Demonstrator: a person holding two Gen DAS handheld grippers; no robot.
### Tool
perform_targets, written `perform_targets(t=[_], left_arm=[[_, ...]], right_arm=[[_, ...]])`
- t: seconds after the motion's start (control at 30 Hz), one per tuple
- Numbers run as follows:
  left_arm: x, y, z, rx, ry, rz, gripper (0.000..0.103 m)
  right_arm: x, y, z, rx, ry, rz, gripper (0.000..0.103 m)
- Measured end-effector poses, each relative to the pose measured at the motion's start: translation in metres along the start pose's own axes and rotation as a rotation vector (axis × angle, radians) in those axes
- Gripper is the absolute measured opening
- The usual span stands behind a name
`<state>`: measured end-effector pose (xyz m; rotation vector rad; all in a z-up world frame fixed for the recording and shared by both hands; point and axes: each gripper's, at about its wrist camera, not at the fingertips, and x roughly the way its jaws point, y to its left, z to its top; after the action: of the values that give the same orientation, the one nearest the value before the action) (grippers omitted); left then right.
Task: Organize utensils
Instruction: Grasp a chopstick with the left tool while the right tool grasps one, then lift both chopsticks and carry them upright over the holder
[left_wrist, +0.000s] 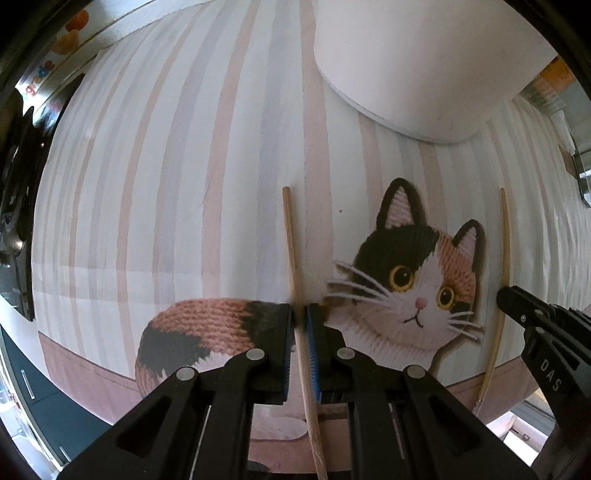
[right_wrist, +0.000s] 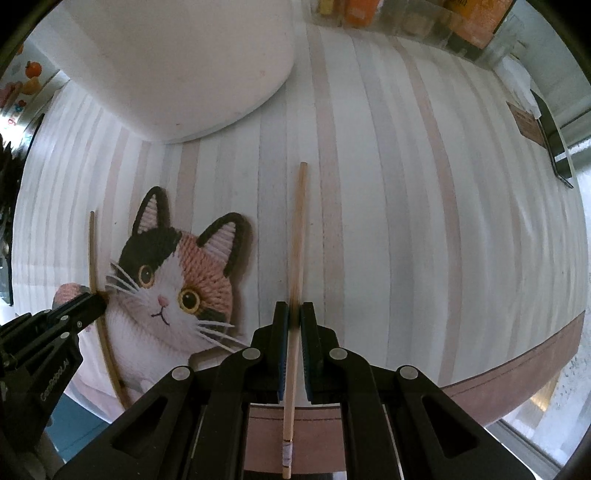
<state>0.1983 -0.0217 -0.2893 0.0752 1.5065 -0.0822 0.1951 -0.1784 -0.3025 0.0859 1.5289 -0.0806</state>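
Chopsticks (left_wrist: 295, 266) (right_wrist: 297, 240); one per clamped gripper

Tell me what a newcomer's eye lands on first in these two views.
First, the calico cat printed on the striped tablecloth, lying between the two grippers. Next, each gripper clamps one wooden chopstick: the left gripper holds the left chopstick, the right gripper the right chopstick. A white dish sits beyond.
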Motion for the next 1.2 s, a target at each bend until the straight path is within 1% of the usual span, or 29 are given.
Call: perform_targets(t=[0.1,0.2,0.23,0.37,0.53,0.73,0.87,0.93,1.2], left_arm=[[0.003,-0.002,-0.002,0.006,-0.003,-0.001,0.005],[0.003,-0.003,-0.005,0.007,-0.014,0.007,0.005],[0.004,-0.004,0.001,0.008,-0.021,0.018,0.004],[-0.014,-0.006,-0.003,0.003,-0.091,0.049,0.004],[-0.057,-0.003,0.001,-0.003,-0.217,0.070,0.004],[-0.114,0.003,0.012,-0.031,-0.349,0.062,0.004],[-0.157,0.014,0.015,-0.063,-0.436,0.036,0.004],[-0.176,0.030,0.026,-0.080,-0.479,0.015,0.004],[-0.257,0.045,0.034,-0.125,-0.648,-0.063,0.004]], right_arm=[[0.001,0.009,0.002,0.006,-0.004,-0.010,0.008],[0.005,0.009,0.005,0.006,-0.007,-0.015,0.008],[0.006,0.010,0.005,0.006,-0.007,-0.016,0.007],[0.006,0.005,0.000,0.034,-0.023,0.004,0.007],[-0.021,-0.001,-0.002,0.063,-0.110,0.012,0.007],[-0.062,-0.001,0.004,0.064,-0.223,0.015,0.006],[-0.092,-0.005,0.009,0.080,-0.303,0.038,0.006],[-0.111,-0.007,0.011,0.088,-0.348,0.055,0.006],[-0.191,-0.016,0.020,0.121,-0.533,0.134,0.006]])
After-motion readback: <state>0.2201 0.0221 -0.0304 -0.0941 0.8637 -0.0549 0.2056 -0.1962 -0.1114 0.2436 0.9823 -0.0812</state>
